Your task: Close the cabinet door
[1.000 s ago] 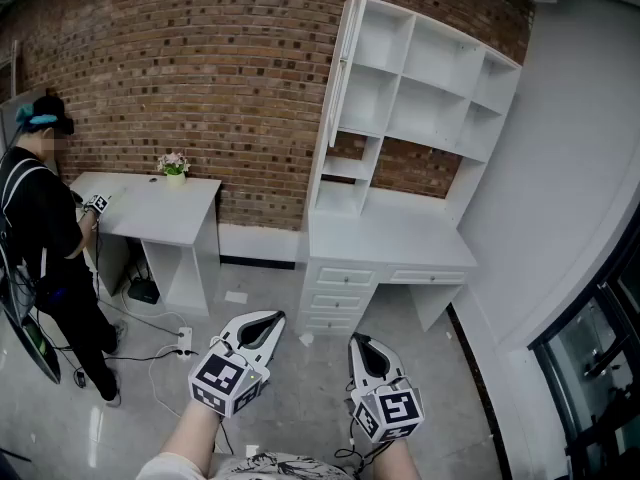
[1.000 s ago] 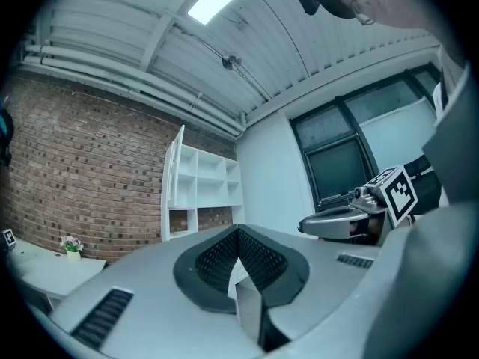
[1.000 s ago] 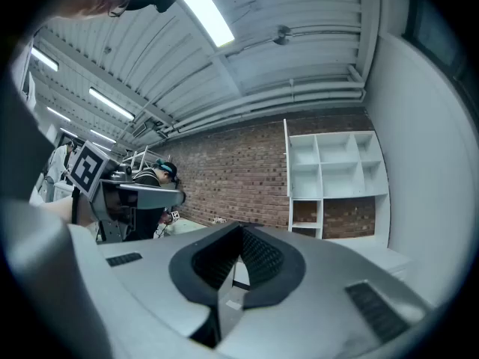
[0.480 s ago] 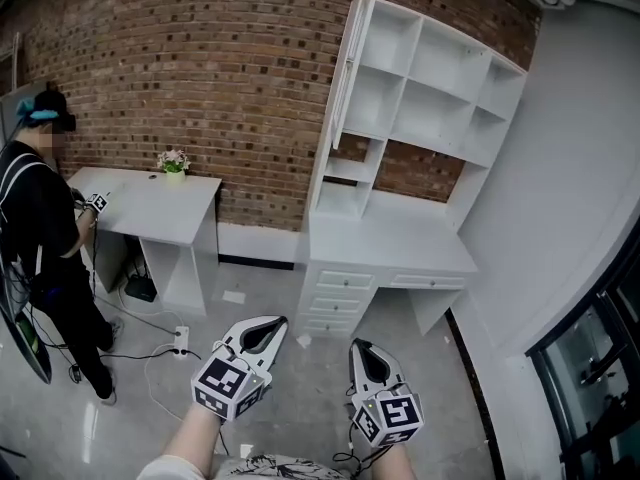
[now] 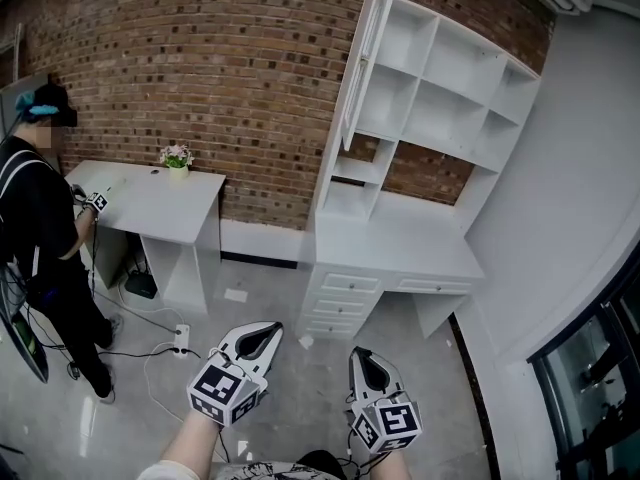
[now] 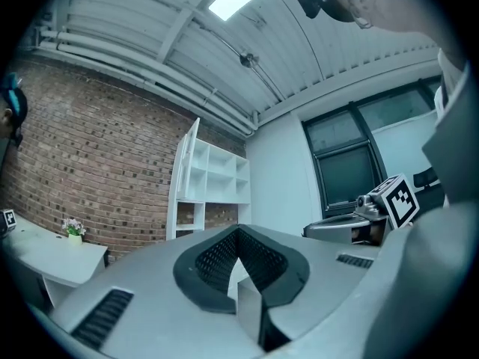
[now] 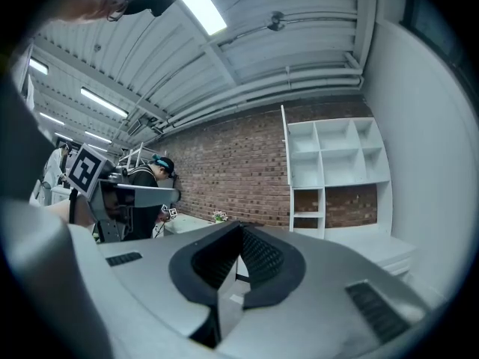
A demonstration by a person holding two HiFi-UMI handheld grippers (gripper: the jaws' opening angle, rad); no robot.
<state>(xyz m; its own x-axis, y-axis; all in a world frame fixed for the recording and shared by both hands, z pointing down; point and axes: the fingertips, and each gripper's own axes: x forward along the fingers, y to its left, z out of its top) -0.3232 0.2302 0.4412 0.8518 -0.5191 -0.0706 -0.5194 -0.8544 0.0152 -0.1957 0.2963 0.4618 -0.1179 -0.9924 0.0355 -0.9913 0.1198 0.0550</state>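
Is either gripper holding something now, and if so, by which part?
Nothing is held. The left gripper and the right gripper are both shut and empty, not touching the open cabinet door.

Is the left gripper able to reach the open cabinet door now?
Probably not yet. The left gripper is low and well short of the cabinet door, which stands open high on the shelf unit. Bare floor lies between, so stepping closer should do.

Bright, even light falls from ceiling strip lights [image 7: 196, 6] at the top of the frame, fisheye bending and dark vignetting mark the edges, and the nearest surfaces look perhaps slightly soft.
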